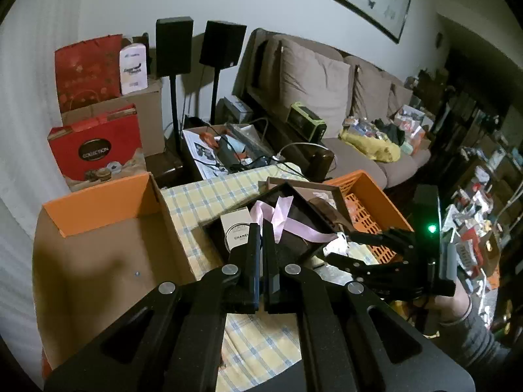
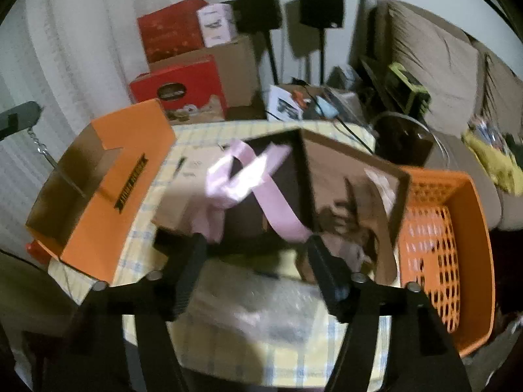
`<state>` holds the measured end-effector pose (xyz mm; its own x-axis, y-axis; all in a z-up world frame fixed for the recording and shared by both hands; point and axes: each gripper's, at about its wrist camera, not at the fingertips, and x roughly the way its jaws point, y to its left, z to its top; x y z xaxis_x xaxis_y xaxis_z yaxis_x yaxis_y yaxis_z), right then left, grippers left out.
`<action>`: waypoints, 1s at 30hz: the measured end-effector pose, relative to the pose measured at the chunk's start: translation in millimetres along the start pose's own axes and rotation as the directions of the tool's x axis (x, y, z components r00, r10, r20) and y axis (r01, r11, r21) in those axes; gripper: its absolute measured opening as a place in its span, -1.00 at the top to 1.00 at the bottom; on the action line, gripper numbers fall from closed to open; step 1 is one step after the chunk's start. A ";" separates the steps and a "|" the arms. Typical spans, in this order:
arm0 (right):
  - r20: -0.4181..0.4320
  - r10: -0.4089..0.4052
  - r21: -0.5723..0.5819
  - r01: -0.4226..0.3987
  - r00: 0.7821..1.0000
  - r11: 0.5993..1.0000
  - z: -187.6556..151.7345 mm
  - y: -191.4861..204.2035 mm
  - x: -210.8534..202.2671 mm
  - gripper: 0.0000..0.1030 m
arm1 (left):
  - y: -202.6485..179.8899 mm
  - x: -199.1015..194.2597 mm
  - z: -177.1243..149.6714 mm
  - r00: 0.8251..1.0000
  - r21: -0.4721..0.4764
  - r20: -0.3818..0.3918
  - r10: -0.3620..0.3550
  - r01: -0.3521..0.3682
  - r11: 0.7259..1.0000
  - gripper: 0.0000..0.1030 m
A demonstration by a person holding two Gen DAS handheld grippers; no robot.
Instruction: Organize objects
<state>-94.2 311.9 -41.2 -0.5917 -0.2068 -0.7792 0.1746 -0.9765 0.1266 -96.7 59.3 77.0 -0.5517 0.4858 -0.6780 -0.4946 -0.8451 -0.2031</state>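
Observation:
A black gift box (image 2: 242,219) with a loose pink ribbon (image 2: 235,176) lies on the checked tablecloth (image 2: 294,359). Its brown half (image 2: 353,183) leans against the orange plastic basket (image 2: 457,228). A white Chanel box (image 1: 237,228) sits in the black box (image 1: 294,228), by the ribbon (image 1: 278,215). My left gripper (image 1: 261,228) is shut with nothing between its fingers, just over the white box. My right gripper (image 2: 256,245) stands open at the black box's near edge, pads off it. In the left wrist view the right gripper (image 1: 340,246) hovers by white crumpled paper.
An open orange cardboard box (image 1: 108,222) stands on the left of the table, also in the right wrist view (image 2: 108,196). Clear plastic wrap (image 2: 261,313) lies under my right gripper. Red boxes (image 1: 94,147), speakers (image 1: 173,45) and a cluttered sofa (image 1: 327,98) lie beyond. A person's sleeve (image 1: 470,330) shows at right.

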 end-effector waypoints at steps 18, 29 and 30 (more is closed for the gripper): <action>-0.071 0.016 0.168 -0.004 0.997 0.986 -49.4 -38.9 23.2 -0.94 | -3.8 -27.4 -21.6 0.999 -0.019 0.041 -0.036 0.037 0.999 1.00; -0.132 0.138 0.141 -0.119 0.982 0.983 -67.0 -18.9 31.0 -0.79 | -9.7 -6.4 -36.0 0.999 0.020 -0.036 -0.012 0.013 1.000 1.00; -0.138 0.153 0.134 -0.135 0.979 0.982 -68.0 -16.3 30.3 -0.78 | -10.3 -3.8 -37.5 0.999 0.020 -0.044 -0.015 0.016 1.000 1.00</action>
<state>-61.5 325.7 -108.6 -0.4438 -0.3434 -0.8278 0.1460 -0.9390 0.3112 -64.3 57.8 55.2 -0.5136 0.4884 -0.7054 -0.5171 -0.8323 -0.1997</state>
